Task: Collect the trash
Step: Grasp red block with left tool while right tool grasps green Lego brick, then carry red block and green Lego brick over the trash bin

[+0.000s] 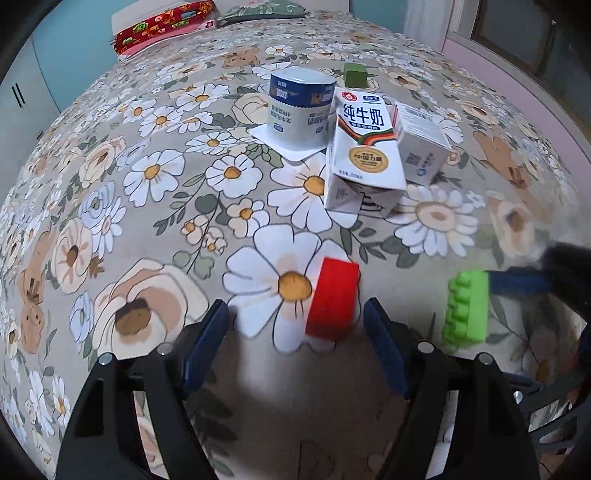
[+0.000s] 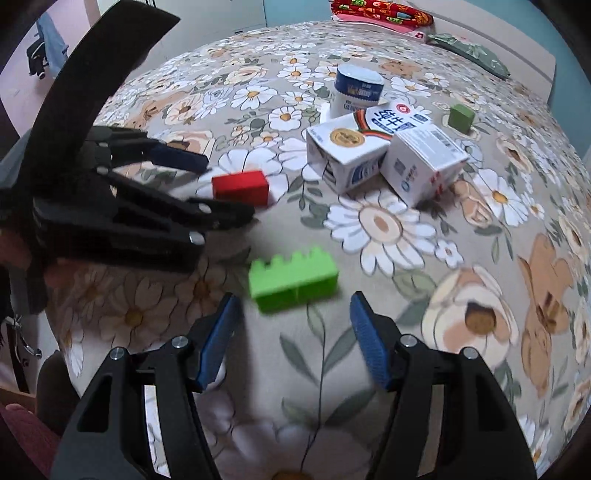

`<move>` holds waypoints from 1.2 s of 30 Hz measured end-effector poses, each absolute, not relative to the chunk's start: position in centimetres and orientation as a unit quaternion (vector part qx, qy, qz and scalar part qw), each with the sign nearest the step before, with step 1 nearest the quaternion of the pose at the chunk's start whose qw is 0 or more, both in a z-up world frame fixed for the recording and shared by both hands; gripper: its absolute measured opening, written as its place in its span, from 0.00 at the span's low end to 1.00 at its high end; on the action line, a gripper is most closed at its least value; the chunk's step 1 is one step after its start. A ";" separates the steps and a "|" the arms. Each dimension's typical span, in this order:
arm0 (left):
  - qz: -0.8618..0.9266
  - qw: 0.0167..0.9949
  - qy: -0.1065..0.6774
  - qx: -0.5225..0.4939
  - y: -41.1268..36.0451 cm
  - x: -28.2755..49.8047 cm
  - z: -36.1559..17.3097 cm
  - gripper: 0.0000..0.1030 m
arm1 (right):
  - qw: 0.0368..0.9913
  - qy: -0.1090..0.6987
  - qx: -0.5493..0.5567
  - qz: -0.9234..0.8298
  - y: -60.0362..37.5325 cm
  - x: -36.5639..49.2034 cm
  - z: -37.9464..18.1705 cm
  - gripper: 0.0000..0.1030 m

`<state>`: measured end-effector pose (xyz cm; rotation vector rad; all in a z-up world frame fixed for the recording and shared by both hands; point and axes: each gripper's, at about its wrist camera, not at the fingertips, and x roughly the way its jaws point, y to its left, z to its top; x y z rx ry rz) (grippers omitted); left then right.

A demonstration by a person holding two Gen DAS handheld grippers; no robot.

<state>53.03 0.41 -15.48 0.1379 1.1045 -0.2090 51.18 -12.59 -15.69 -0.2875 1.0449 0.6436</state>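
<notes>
On the flowered bedspread lie a milk carton (image 1: 364,147) (image 2: 347,142), a small white box (image 1: 421,142) (image 2: 424,162) and an upturned yogurt cup (image 1: 301,107) (image 2: 356,92). A red block (image 1: 334,299) (image 2: 240,186) lies just ahead of my open, empty left gripper (image 1: 295,314), toward its right finger. That gripper also shows in the right wrist view (image 2: 218,188). A green toy brick (image 2: 293,277) (image 1: 467,306) lies just ahead of my open, empty right gripper (image 2: 291,306).
A dark green cube (image 1: 354,74) (image 2: 461,117) sits behind the cartons. Red and green pillows (image 1: 166,22) (image 2: 384,14) lie at the headboard. A window ledge (image 1: 517,81) runs along the bed's right side.
</notes>
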 end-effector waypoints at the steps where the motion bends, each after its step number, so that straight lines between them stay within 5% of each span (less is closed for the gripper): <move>1: -0.098 0.844 0.524 0.065 0.3 53.3 -15.6 0.75 | 0.808 0.488 -0.132 0.303 -12.5 51.5 -15.7 0.62; 4: -0.094 0.843 0.526 0.062 0.1 54.0 -15.8 0.62 | 0.806 0.489 -0.129 0.307 -12.2 52.5 -16.0 0.61; 6: -0.086 0.842 0.528 0.065 -0.1 54.3 -15.9 0.47 | 0.807 0.487 -0.131 0.306 -12.0 52.7 -16.1 0.48; 8: -0.085 0.842 0.529 0.066 -0.4 54.5 -15.7 0.22 | 0.808 0.485 -0.135 0.306 -11.8 52.7 -16.1 0.45; 20: -0.065 0.843 0.528 0.078 -0.5 52.2 -13.0 0.22 | 0.830 0.451 -0.152 0.292 -13.2 49.3 -11.7 0.45; 36: -0.079 0.898 0.417 0.116 -2.9 40.4 1.7 0.22 | 0.881 0.375 -0.169 0.233 -16.8 38.8 1.3 0.45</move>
